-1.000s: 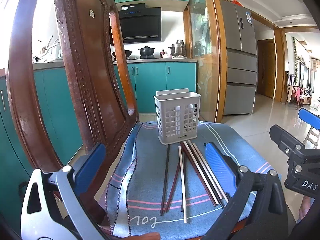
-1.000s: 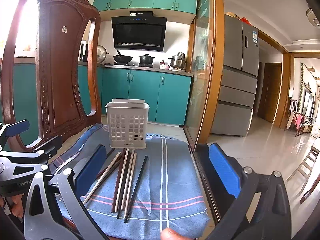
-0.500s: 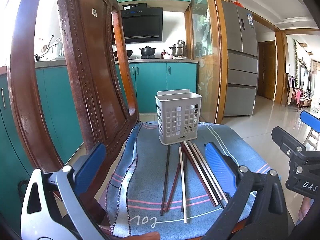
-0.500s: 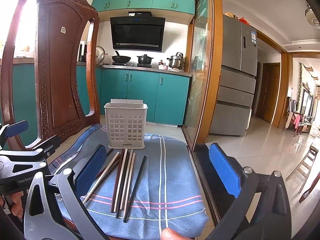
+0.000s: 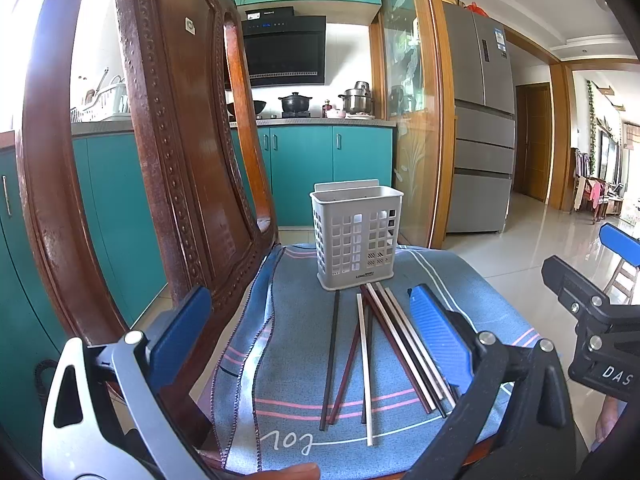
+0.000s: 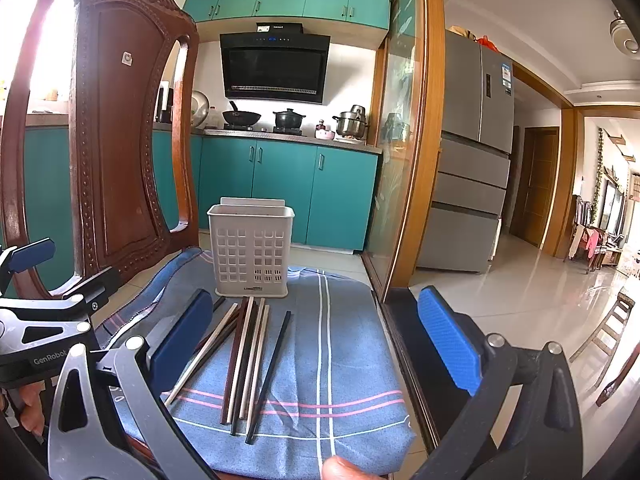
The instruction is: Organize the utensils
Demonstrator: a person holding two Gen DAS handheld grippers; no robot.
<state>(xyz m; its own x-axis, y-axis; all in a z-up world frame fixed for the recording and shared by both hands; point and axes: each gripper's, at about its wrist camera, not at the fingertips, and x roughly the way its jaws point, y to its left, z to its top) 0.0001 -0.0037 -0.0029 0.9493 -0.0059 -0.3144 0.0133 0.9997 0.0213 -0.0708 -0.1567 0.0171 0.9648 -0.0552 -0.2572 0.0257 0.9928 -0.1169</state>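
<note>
A grey perforated utensil basket (image 5: 357, 236) stands upright at the far edge of a blue striped cloth (image 5: 296, 344) on a chair seat; it also shows in the right wrist view (image 6: 251, 250). Several chopsticks (image 5: 366, 352), black, dark red and pale, lie side by side on the cloth in front of it, also in the right wrist view (image 6: 248, 356). My left gripper (image 5: 308, 336) is open and empty, hovering over the near ends of the chopsticks. My right gripper (image 6: 316, 340) is open and empty, to the right of them.
The carved wooden chair back (image 5: 168, 168) rises close on the left. The right gripper's body (image 5: 592, 320) shows at the right of the left view. Teal cabinets (image 6: 288, 192), a stove with pots and a fridge (image 6: 472, 152) stand behind. Tiled floor lies to the right.
Both grippers have drifted slightly; the view has shifted a little to the right. The chopsticks and basket have not moved.
</note>
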